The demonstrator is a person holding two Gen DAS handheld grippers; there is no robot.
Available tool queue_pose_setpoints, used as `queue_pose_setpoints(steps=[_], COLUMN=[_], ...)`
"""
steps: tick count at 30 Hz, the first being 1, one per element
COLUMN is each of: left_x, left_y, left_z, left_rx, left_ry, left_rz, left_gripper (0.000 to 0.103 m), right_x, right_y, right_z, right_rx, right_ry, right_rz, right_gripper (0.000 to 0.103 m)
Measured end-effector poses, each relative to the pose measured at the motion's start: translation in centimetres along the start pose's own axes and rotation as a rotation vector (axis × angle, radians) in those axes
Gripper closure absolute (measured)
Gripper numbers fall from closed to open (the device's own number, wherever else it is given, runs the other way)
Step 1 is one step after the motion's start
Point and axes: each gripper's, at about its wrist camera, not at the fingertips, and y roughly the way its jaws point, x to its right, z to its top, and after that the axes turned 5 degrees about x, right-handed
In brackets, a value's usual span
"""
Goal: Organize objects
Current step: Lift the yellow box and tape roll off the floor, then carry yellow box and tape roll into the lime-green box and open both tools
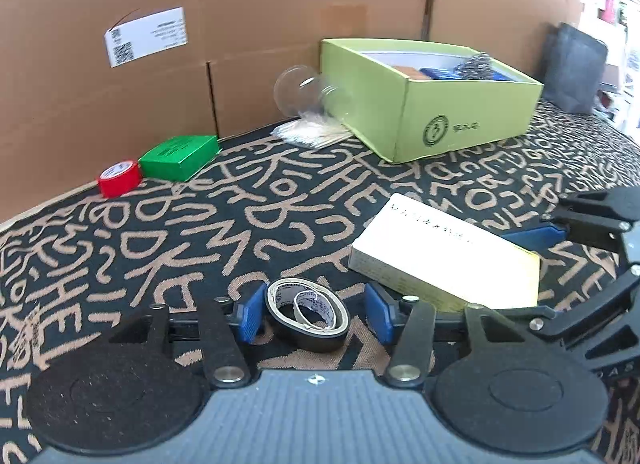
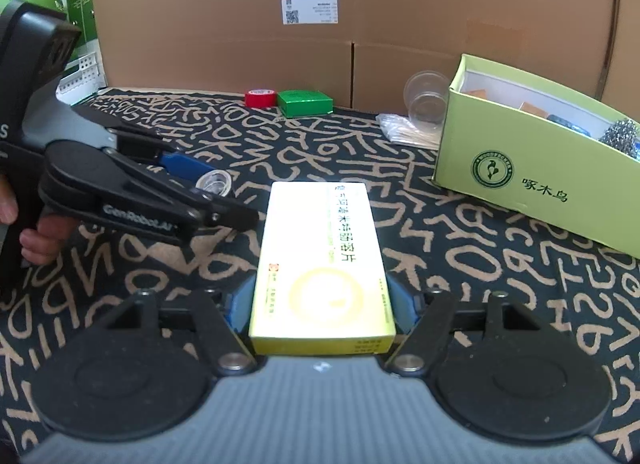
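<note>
Your left claw (image 1: 314, 318) straddles a black roll of tape (image 1: 307, 314) lying flat on the letter-patterned bench (image 1: 160, 248); its blue pads (image 1: 250, 318) stand just clear of the roll on either side, so the claw is spread, not clamped. Your right claw (image 2: 322, 304) is closed on the near end of a yellow-and-white carton (image 2: 320, 260), which runs away from you toward 12 o'clock, resting on the cloth.

Only the left view shows the gaps beside the roll. In it the carton (image 1: 444, 260) lies at 2 o'clock of the roll, with the right claw's (image 1: 560, 230) black linkage and one blue finger (image 1: 534, 234) entering from 3 o'clock. Only the right view shows your left hand (image 2: 24, 232) around the grip at 9 o'clock, and the printed Chinese lettering on the carton's top. There the roll (image 2: 216, 184) is half hidden behind the left claw's (image 2: 208, 188) arm.

A lime-green open box (image 1: 432, 104) sits at 1 o'clock of the left view, holding blue and brown items and a steel scourer (image 1: 476, 62). Against its far side lie clear plastic cups (image 1: 308, 90) on their sides above a packet of pale sticks (image 1: 308, 134). At 10 o'clock a red tape roll (image 1: 119, 178) touches a green box (image 1: 180, 158), both against the cardboard wall (image 1: 280, 4), which carries a white label (image 1: 146, 36). A dark bag (image 1: 574, 68) stands at the far right.
</note>
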Motion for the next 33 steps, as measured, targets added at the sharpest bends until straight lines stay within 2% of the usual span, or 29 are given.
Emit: queue_pose_setpoints(steps=[3, 9, 16, 22, 28, 33], left_x=[-0.4, -0.7, 0.0, 0.5, 2.4, 4.7], left_y=[-0.2, -0.6, -0.3, -0.5, -2.0, -2.4], left_z=[0.1, 0.3, 0.4, 0.9, 3.6, 8.0], left_rx=[-0.011, -0.025, -0.02, 0.002, 0.096, 0.205], left_ry=[-0.046, -0.063, -0.034, -0.071, -0.065, -0.034], left_rz=[0.009, 0.029, 0.051, 0.036, -0.032, -0.092], left_gripper=[0.05, 0.059, 0.061, 0.061, 0.061, 0.061], right_x=[0.0, -0.2, 0.4, 1.0, 3.0, 6.1], right_y=[0.3, 0.7, 1.1, -0.1, -3.5, -6.3], right_z=[0.1, 0.3, -0.1, -0.3, 0.8, 2.9], right_rx=[0.016, 0.038, 0.034, 0.057, 0.152, 0.249], right_ry=[-0.001, -0.024, 0.007, 0.044, 0.085, 0.106], right_rz=[0.007, 0.009, 0.028, 0.017, 0.004, -0.072], right_gripper=[0.035, 0.035, 0.037, 0.037, 0.037, 0.037])
